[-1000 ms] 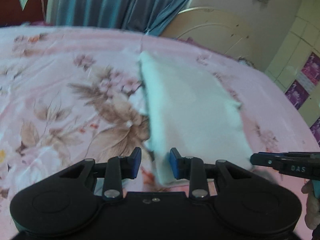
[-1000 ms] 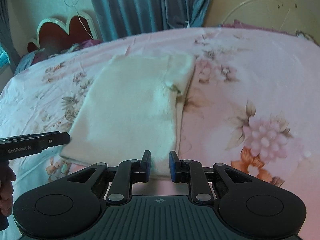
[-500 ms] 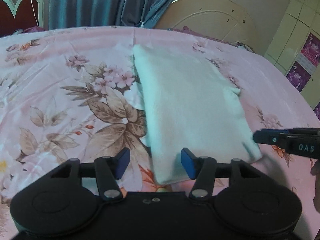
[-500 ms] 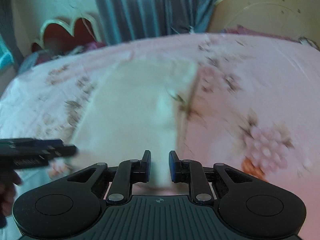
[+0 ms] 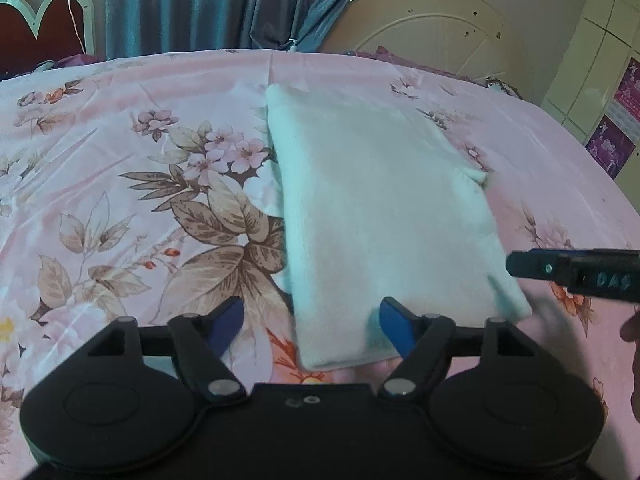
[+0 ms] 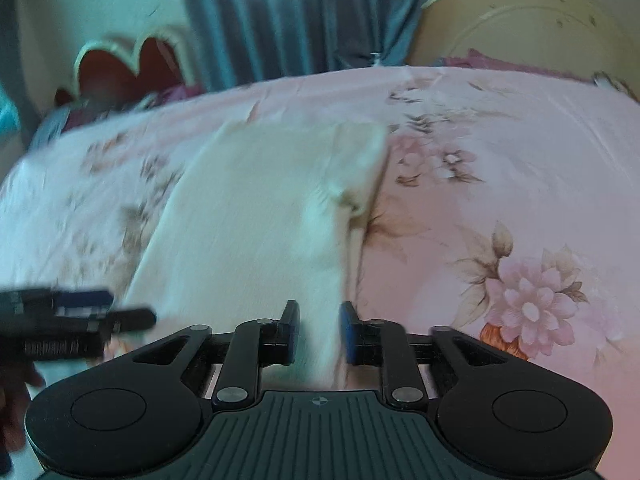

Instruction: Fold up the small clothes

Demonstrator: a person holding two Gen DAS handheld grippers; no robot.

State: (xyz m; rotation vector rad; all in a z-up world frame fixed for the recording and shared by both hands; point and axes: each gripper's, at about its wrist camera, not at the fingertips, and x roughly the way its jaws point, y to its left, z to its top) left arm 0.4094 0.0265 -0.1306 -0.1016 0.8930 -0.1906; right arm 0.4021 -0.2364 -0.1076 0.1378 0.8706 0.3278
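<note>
- Pink floral bedsheet (image 5: 120, 184) covers the bed and serves as the flat working surface; a blue curtain (image 5: 224, 4) and a carved headboard (image 5: 36, 36) stand behind it.
- On the sheet lies the white garment (image 5: 384, 208), folded into a long narrow panel, its near hem just ahead of both tools. It lies flat because nothing is lifting it.
- Left tongs (image 5: 312, 320) stand spread, having just been opening. The near left corner of the garment shows between the blue pads, but they do not press on it, so the cloth looks let go.
- Right tongs (image 6: 319, 332) are also parted, having just been opening. A strip of the garment's near edge shows in the gap between the pads, unpinched as far as the blur allows.
- Both tools sit at the same near hem, one at each corner, which fits laying a fold down evenly.
- A small tuck of fabric (image 6: 352, 200) bulges on the right edge; I judge it may need smoothing before the next fold.
</note>
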